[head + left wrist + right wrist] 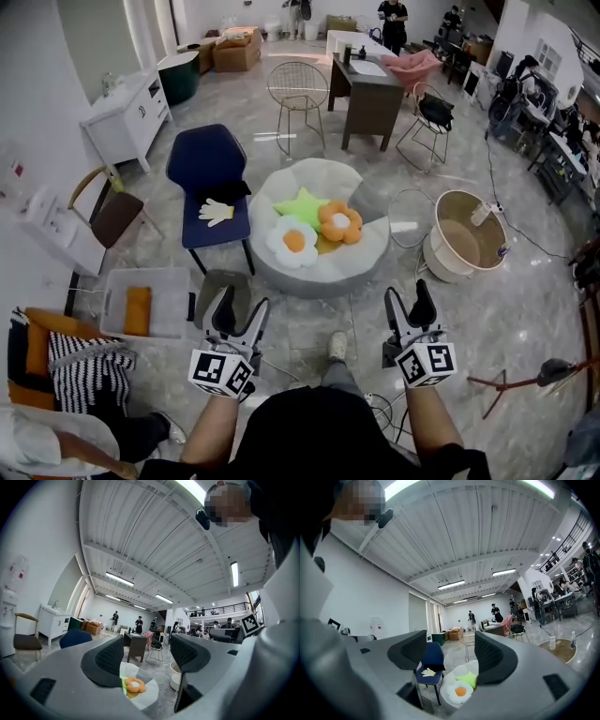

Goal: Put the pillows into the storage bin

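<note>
Inventory of what lies before you:

- Left gripper [242, 309]: you hold it level, low in the head view. Jaws apart, nothing between them. In its own view the gap frames the orange flower pillow [135, 685], well off.
- Right gripper [409, 302]: level beside the left one. Jaws apart and empty. Its own view looks across to the fried-egg pillow [460, 691] and the green star pillow [466, 679].
- Pillows, three on the grey beanbag [319, 272] ahead of both grippers: fried-egg pillow [292, 241] at the front left, orange flower pillow [339, 221] to its right and touching it, green star pillow [302, 206] behind the two. No gripper touches them.
- Clear storage bin [112, 300]: on the floor to the left of your left gripper, well apart from the beanbag. An orange cushion [137, 309] lies inside.
- Blue chair [206, 178]: just left of the beanbag, with a white glove-shaped pillow [216, 212] on its seat.
- Round tub [466, 234]: tilted on the floor to the right of the beanbag.
- Striped cushion [80, 375]: bottom left, near the bin.
</note>
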Motion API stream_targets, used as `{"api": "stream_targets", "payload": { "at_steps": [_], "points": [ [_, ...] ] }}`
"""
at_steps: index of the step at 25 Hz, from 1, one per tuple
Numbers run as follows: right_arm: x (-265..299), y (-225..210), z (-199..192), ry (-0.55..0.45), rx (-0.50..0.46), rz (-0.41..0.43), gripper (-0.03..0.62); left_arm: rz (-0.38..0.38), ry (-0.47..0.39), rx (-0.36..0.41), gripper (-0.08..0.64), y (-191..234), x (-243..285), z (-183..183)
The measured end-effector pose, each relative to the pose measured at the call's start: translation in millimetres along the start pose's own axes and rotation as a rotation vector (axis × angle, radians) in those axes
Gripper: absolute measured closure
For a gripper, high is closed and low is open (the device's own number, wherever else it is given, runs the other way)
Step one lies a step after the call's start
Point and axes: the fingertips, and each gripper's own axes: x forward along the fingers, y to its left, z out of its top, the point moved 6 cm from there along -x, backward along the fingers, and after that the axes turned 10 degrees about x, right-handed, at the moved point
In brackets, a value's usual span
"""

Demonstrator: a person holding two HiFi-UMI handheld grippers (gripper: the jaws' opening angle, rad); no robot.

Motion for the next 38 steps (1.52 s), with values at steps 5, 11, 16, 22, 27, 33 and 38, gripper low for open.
{"api": "stream_targets", "payload": {
  "at_steps": [5,11,16,22,27,33,38],
  "points": [
    [44,-11,-2,0.011,0.013,0.035,0.264,0.045,0.005,0.0,0.242,18,26,-4],
    [108,-42,0,0.018,0.025,0.091,0.264,0.097,0.006,0.042,0.242,34,70,-2],
    [164,-84,3,0.041,0.057,0.114,0.264,0.135,0.005,0.065,0.242,36,121,0],
    [215,-132,10,0.059,0.085,0.155,0.267,0.166,0.011,0.068,0.242,27,181,-7],
    [239,-167,9,0.092,0.093,0.166,0.271,0.192,0.047,0.055,0.242,18,214,-25],
    [268,-186,2,0.132,0.133,0.202,0.299,0.204,0.084,0.033,0.242,24,237,-38],
    [306,-179,-6,0.153,0.12,0.219,0.299,0.218,0.101,0.024,0.242,50,256,-48]
  ]
}}
